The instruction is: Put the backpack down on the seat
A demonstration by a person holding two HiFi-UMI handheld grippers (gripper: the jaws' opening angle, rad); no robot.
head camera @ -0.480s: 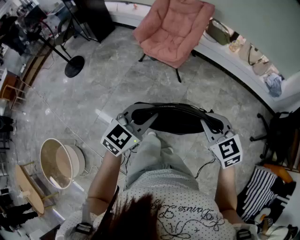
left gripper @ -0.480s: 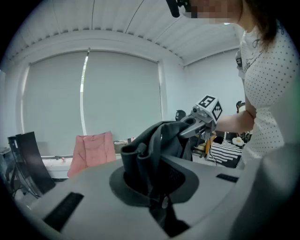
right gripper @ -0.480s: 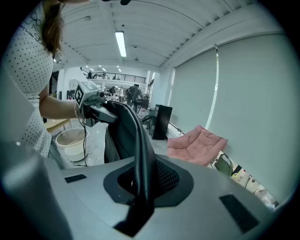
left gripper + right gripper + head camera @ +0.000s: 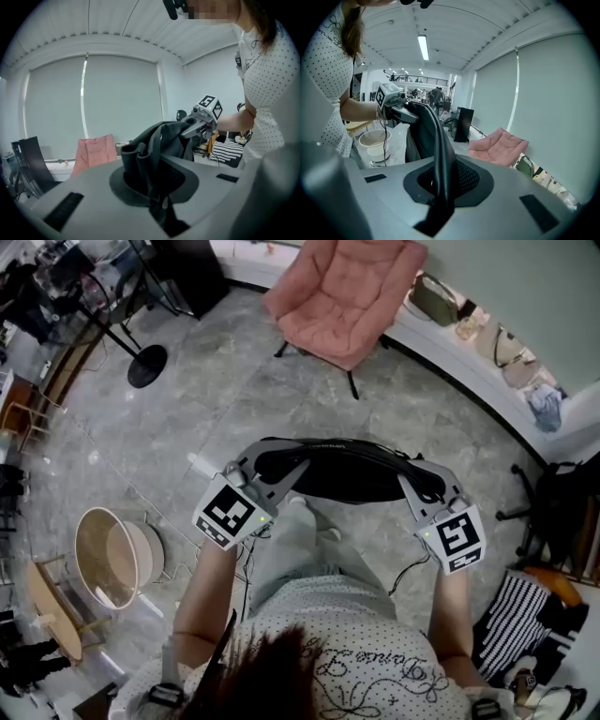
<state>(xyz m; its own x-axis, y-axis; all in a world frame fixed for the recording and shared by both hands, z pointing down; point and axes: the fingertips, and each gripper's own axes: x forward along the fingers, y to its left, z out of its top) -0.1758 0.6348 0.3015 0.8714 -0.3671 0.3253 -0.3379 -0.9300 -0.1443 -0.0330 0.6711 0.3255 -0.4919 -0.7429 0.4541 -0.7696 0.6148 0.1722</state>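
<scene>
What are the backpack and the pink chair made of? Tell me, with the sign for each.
The backpack looks like black synthetic fabric, probably nylon, with a matte finish: it folds and sags limply. The pink chair seems to be padded cloth, perhaps velvety and matte: its cushion shows soft creases and quilted seams.

Grey marble floor; drawn blinds; ceiling strip light.

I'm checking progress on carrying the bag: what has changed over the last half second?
Almost nothing. The left gripper and right gripper still clamp the black backpack, held up between them over the floor, short of the pink chair. Everything in the head view has slid slightly up the picture, which suggests only the camera shifted. Nothing was taken or let go.
</scene>
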